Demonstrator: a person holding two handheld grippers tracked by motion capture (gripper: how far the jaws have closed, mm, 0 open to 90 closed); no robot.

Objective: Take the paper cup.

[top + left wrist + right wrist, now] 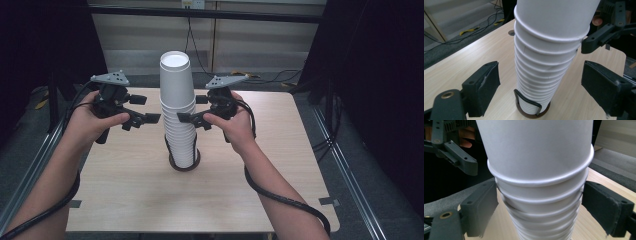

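Jaws of both grippers stand wide open, nothing held. Left gripper (150, 119) and right gripper (186, 118) sit at opposite sides of a tall stack of white paper cups (177, 115), approx. mid-height, pads near but not touching. Stack is upside-down in a dark round holder (184, 166), centre of the wooden table (125, 185).

Lab-type recording bay: black curtains (45, 45) at frame's left and right edges, metal frame rails (345, 170), loose floor cables (280, 77) upper centre, bare wooden table (150, 200).

Wooden table (125, 200), cup stack (178, 115) in holder (184, 165)
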